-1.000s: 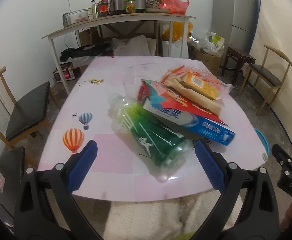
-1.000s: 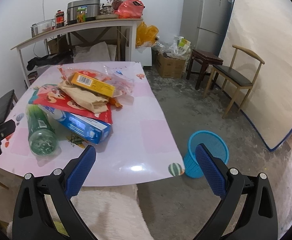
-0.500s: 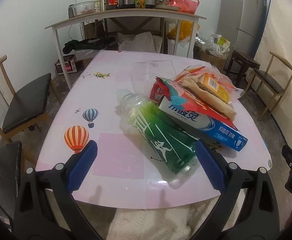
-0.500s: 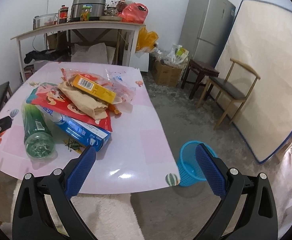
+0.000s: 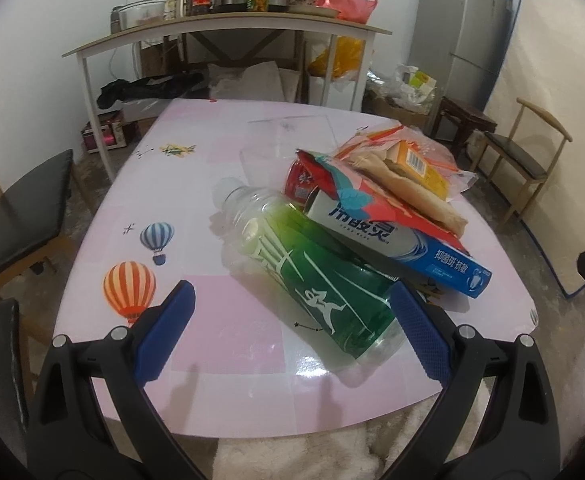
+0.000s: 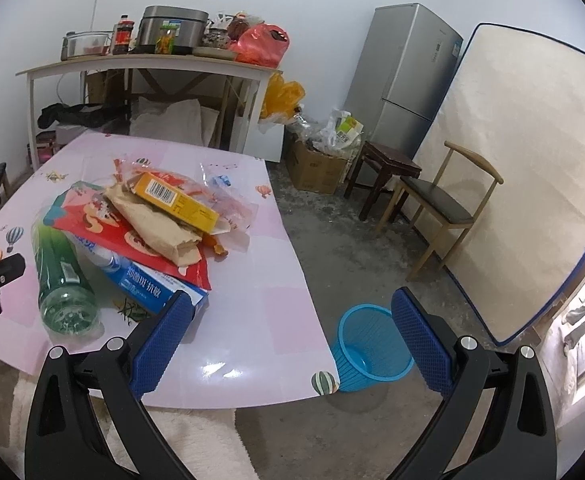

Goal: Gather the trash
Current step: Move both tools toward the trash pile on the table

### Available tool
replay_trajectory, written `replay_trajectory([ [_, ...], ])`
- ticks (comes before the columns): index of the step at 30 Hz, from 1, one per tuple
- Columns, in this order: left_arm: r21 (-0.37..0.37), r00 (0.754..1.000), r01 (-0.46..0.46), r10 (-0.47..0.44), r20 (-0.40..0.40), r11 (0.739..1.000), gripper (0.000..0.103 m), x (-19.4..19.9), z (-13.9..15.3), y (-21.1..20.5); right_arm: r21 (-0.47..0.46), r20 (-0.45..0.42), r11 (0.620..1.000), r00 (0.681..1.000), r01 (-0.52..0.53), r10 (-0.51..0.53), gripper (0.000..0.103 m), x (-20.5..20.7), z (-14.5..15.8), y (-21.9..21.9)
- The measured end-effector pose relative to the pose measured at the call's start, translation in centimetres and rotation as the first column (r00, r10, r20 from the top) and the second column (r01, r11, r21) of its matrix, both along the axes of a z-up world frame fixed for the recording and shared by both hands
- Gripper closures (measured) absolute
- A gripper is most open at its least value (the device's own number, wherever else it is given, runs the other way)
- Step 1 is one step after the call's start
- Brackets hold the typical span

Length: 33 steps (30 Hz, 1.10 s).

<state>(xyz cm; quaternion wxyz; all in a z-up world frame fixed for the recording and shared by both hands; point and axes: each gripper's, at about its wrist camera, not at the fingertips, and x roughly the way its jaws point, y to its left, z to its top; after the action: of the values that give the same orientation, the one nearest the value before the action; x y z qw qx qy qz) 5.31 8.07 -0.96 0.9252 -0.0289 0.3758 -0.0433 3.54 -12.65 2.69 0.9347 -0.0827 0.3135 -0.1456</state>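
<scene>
Both tongs (image 5: pixel 292 320) gape over pink table (image 5: pixel 220 184).

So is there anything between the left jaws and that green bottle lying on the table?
Nothing visible. The left gripper is open, and the green bottle lies with its base toward it on the table. Only the blue toothpaste box crowds the bottle's right side.

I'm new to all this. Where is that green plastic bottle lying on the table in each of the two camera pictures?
Left wrist view: the green plastic bottle lies at centre, just ahead of the open jaws, its base nearest the camera.
Right wrist view: it lies at far left, base towards the camera.
Shared landmark: the blue toothpaste box right beside the bottle in both views.
</scene>
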Motion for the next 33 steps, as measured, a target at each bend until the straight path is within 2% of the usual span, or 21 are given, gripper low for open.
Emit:
replay_trajectory([
  [7,-0.064,0.999,0.047,-0.047,0.003,0.997,0.009,0.6,-0.3,0.6,0.066,0.01,0.998,1.0,-0.015,0.015,0.006,1.5,0.2,0.8],
  [14,-0.083,0.999,0.051,-0.051,0.001,0.995,0.009,0.3,-0.4,0.7,0.074,0.03,0.997,0.999,-0.03,0.027,0.006,1.7,0.1,1.0],
  [28,-0.153,0.998,0.055,-0.048,0.047,0.987,0.009,-0.3,0.7,0.1,0.084,0.095,0.996,0.995,-0.036,0.028,0.006,2.0,1.1,-2.3],
  [33,-0.157,0.997,0.047,-0.038,0.061,0.986,0.009,0.0,1.5,-0.2,0.071,0.107,0.997,0.994,-0.03,0.022,0.006,2.1,1.4,-3.1],
])
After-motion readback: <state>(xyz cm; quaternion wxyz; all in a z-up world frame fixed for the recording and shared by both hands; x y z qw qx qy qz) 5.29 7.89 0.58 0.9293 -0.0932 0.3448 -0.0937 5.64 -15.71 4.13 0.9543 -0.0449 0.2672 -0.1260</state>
